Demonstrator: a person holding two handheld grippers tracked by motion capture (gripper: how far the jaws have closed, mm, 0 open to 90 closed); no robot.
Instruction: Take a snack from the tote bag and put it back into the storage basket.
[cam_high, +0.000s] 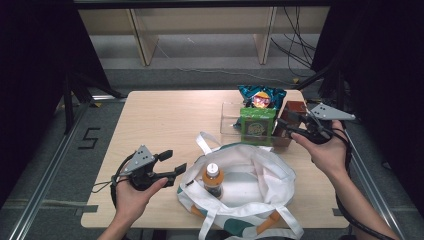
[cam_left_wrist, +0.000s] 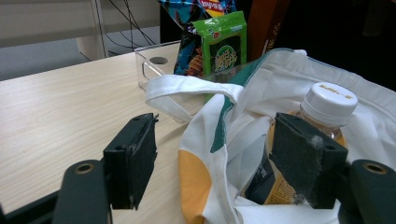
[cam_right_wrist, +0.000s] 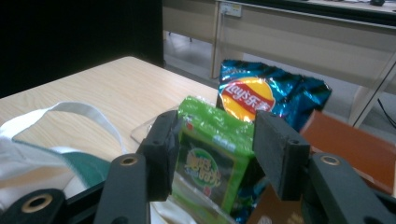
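Note:
A white tote bag (cam_high: 255, 170) with orange and green patches lies open near the table's front edge. An orange drink bottle (cam_high: 213, 179) with a white cap (cam_left_wrist: 330, 97) stands inside it. My left gripper (cam_high: 170, 167) hovers at the bag's left rim, open, its jaws apart on either side of the bag's edge (cam_left_wrist: 205, 163). Behind the bag, a green snack packet (cam_high: 257, 125) stands upright in a clear bin (cam_high: 229, 117), with a blue chips bag (cam_high: 261, 97) behind it. My right gripper (cam_high: 287, 127) is open beside the green packet (cam_right_wrist: 210, 154), which shows between its jaws without the pads pressing it.
A brown-orange box (cam_high: 294, 111) stands right of the green packet, just under my right gripper. The bag's handle (cam_high: 204, 142) loops toward the table's middle. Bare tabletop (cam_high: 165, 120) stretches to the left and back. Shelving and cables lie beyond the far edge.

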